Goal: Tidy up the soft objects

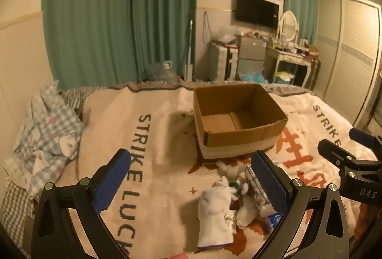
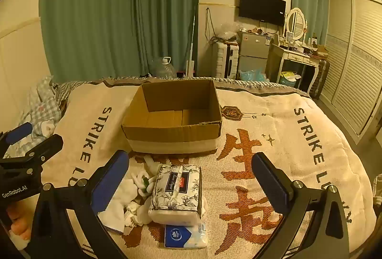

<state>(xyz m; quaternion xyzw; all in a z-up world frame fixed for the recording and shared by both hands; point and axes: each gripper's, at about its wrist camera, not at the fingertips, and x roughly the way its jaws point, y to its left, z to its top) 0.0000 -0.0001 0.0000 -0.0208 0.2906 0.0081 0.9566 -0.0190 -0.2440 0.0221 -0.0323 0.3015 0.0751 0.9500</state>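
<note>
An empty cardboard box (image 1: 238,115) (image 2: 174,115) stands on the bed. In front of it lies a pile of soft things: a white sock (image 1: 214,213) (image 2: 117,206), a white plush with green parts (image 1: 235,185) (image 2: 143,181), a floral tissue pack (image 2: 177,189) and a small blue tissue packet (image 2: 185,236). My left gripper (image 1: 191,185) is open above the pile, the sock between its fingers. My right gripper (image 2: 191,185) is open above the floral pack. Both are empty.
A cream blanket (image 2: 274,163) with "STRIKE LUCK" lettering covers the bed. A checked quilt (image 1: 47,134) is bunched at the left edge. Beyond the bed are green curtains, a water jug (image 2: 164,69), a small fridge and a dressing table.
</note>
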